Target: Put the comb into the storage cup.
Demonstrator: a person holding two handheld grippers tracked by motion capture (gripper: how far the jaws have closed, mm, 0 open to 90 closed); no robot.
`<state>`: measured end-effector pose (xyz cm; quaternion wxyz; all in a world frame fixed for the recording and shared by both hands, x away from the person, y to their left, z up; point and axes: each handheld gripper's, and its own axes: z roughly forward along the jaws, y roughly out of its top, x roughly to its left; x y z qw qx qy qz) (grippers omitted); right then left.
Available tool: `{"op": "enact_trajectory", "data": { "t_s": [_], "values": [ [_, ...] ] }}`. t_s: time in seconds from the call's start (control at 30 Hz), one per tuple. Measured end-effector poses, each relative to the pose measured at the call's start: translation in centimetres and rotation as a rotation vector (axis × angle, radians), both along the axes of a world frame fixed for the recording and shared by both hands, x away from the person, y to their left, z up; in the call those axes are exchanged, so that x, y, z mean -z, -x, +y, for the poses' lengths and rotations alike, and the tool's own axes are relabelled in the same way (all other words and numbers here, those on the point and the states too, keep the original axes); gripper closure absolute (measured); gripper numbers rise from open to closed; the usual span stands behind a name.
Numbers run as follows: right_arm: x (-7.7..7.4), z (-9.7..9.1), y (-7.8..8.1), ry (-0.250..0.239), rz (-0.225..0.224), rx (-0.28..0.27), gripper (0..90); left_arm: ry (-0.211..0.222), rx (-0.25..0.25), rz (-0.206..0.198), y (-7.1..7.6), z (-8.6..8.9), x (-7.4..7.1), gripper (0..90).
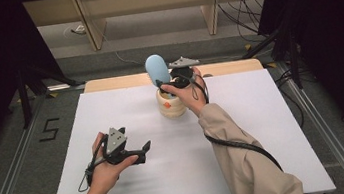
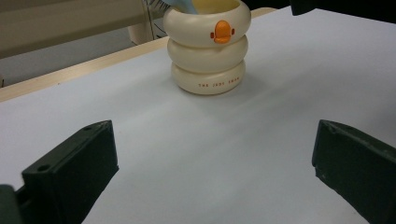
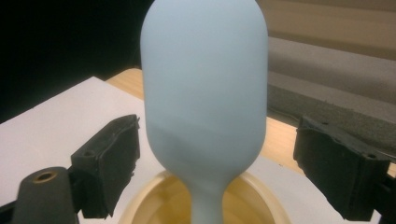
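Observation:
A cream ringed cup (image 1: 171, 105) with an orange duck bill stands at the back middle of the white board (image 1: 265, 130). Out of it sticks a light blue paddle-shaped brush (image 1: 157, 68), upright, its thin stem down inside the cup (image 3: 140, 200). My right gripper (image 1: 164, 87) hovers over the cup from the right; in the right gripper view its jaws stand open on either side of the brush head (image 3: 205, 93), with a gap on both sides. My left gripper (image 1: 144, 152) rests low at the front left, open and empty, pointing at the cup (image 2: 208, 51).
A wooden table edge (image 1: 108, 83) shows behind the board. Dark stands (image 1: 23, 96) and loose cables (image 1: 244, 12) flank the table on the floor. A black cable (image 1: 247, 147) trails along the right sleeve.

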<state>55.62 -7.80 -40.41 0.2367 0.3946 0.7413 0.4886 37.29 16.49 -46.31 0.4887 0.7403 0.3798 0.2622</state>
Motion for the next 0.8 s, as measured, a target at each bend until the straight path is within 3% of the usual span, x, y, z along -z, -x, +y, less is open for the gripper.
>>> {"op": "enact_trajectory", "data": {
  "t_s": [0.3, 0.8],
  "values": [
    [-0.4, -1.2, 0.7, -0.027, -0.01, -0.002, 15.6, 0.001, -0.007, 0.008, -0.1, 0.1, 0.1, 0.0],
    [-1.0, -3.3, 2.1, -0.033, 0.016, -0.027, 15.3, 0.003, -0.028, 0.011, -0.1, 0.3, 0.1, 0.0]
  ]
}}
